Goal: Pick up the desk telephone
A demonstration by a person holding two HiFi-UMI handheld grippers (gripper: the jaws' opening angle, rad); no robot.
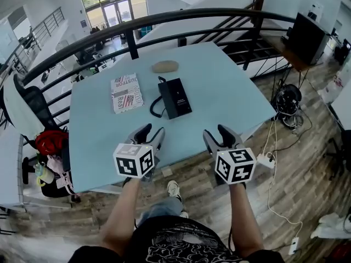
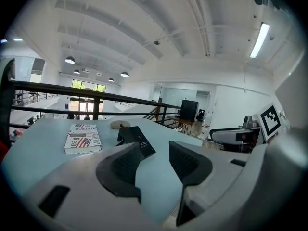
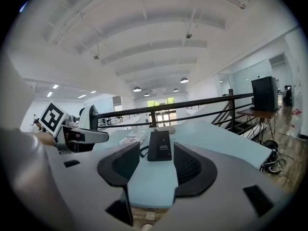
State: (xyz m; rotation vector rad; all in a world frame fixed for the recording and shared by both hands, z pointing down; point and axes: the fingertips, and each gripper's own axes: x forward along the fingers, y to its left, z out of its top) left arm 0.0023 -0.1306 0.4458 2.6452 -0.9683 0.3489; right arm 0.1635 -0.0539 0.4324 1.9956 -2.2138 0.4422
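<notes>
At the near edge of the pale blue worktop (image 1: 230,92), a person's bare forearms hold two claws out side by side, both pointing away and slightly down. The left claw (image 1: 153,131) is spread, and its own view shows only bare worktop in the gap between its dark ribbed pads (image 2: 154,150). The right claw (image 1: 216,133) is spread just as wide and is also empty (image 3: 156,158). Neither touches anything.

The desk telephone (image 1: 175,97) lies flat on the worktop ahead of both claws and well apart from them. It sits across from the space between the two claws, a little closer to the left claw's side. It is a slim black slab whose long axis runs away from the person, roughly along the line the claws point, with the far end leaning slightly left. Its cord (image 1: 156,106) loops off the left flank.

In the right gripper view the telephone (image 3: 160,146) stands almost squarely in the gap between the jaws. In the left gripper view it sits just off to the left, partly behind the left jaw tip (image 2: 137,136). By that reading the left claw looks marginally nearer, while the right is better lined up to close across the narrow width. Either would have to travel forward first.

Left of the telephone lies a printed booklet (image 1: 126,92). Beyond it rests a flat tan oval object (image 1: 165,66), and behind that a dark curved railing (image 1: 164,18) rims the worktop.
</notes>
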